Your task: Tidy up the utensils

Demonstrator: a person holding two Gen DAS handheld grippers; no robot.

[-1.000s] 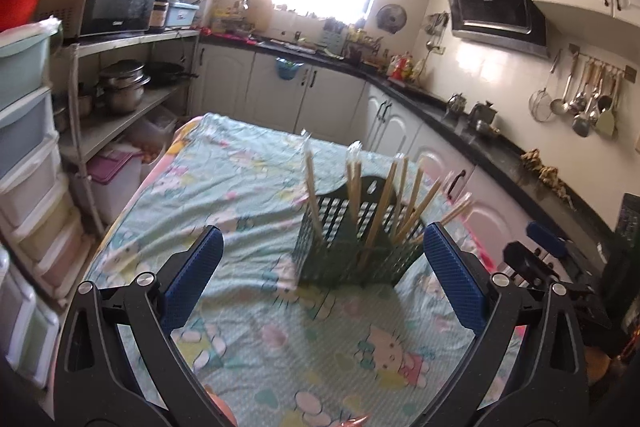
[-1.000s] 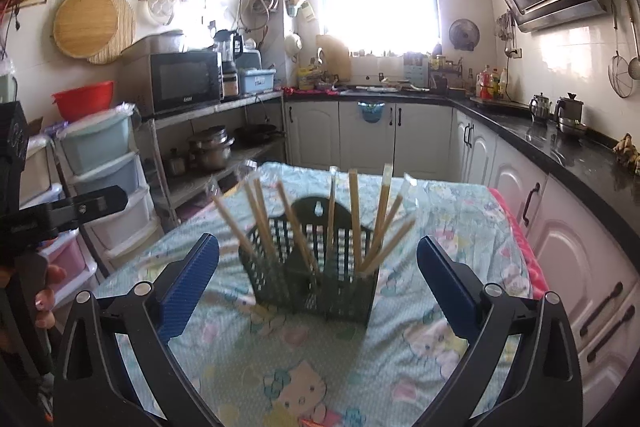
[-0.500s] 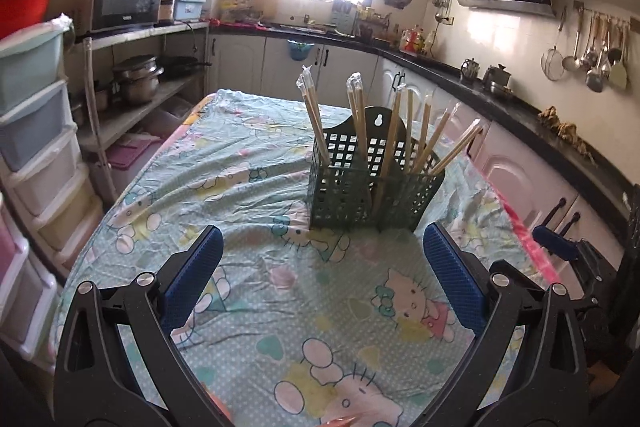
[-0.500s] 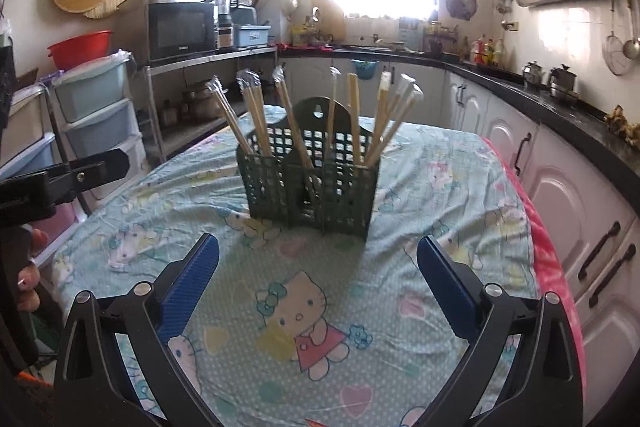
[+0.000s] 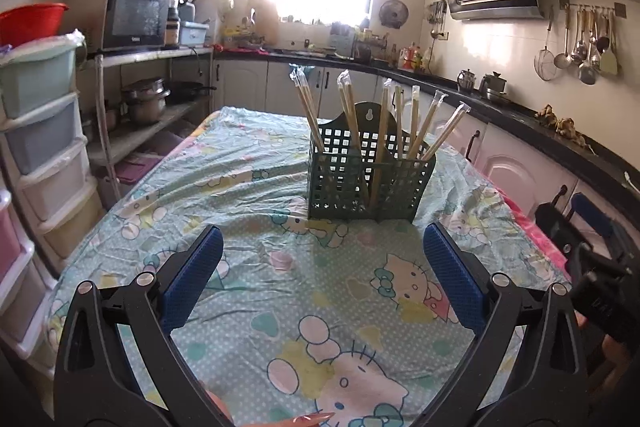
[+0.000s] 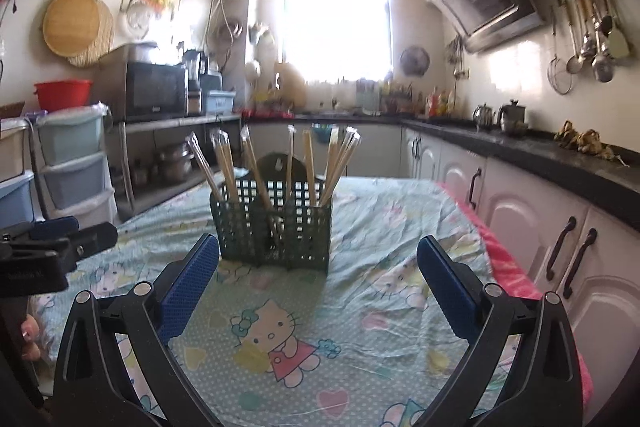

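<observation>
Holding both tools back, I see my left gripper (image 5: 322,275) and right gripper (image 6: 318,277) spread wide and empty. Wrapped chopsticks (image 6: 276,167) stand upright in the green basket (image 6: 274,233) mid-table, seemingly sorted already. No lettering reads clearly; the tablecloth (image 5: 304,307) shows cartoon cats.

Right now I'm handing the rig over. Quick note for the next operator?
Left gripper: open, holding nothing, above the tablecloth.
Right gripper: open, holding nothing, aimed at the holder.
Green utensil holder stands upright mid-table; wrapped chopsticks stand in it, leaning outward.
Done: every chopstick in view is in the holder; none lie loose on the cloth.
Left: nothing obvious from these views; check the table edges out of frame.
</observation>
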